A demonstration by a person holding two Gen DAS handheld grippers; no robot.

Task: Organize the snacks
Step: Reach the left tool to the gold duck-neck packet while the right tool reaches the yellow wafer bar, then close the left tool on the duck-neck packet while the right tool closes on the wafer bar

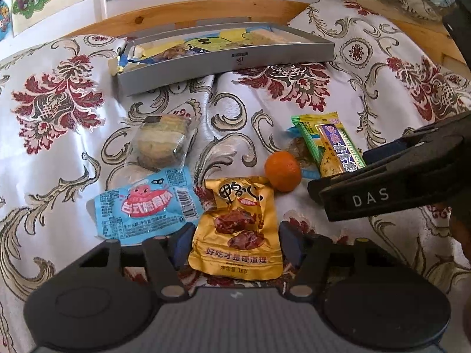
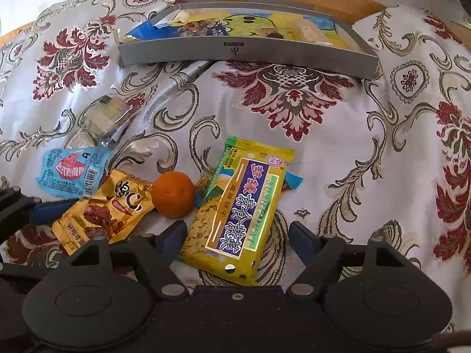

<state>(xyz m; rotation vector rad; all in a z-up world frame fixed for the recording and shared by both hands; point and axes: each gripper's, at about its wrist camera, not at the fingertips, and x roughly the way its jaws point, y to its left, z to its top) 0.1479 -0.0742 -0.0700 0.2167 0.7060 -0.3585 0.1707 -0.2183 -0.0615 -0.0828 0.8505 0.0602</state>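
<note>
A gold meat-snack packet [image 1: 235,229] lies flat on the cloth between the blue pads of my left gripper [image 1: 235,245], which stands open around its lower half. My right gripper [image 2: 238,236] is open too, its pads either side of a yellow-and-purple cracker packet [image 2: 238,211]. A small orange [image 1: 282,170] sits between the two packets. To the left lie a light-blue packet [image 1: 144,203] and a clear-wrapped round pastry [image 1: 162,144]. At the back stands a shallow grey box [image 1: 223,61] with several snacks inside. The right gripper's finger [image 1: 382,182] shows at the right edge.
Everything rests on a white cloth with red floral print [image 2: 294,94] over a wooden-edged surface [image 1: 206,11]. A small blue-ended wrapper [image 2: 291,181] pokes out under the cracker packet. The left gripper's blue pad [image 2: 50,209] shows at the left edge of the right wrist view.
</note>
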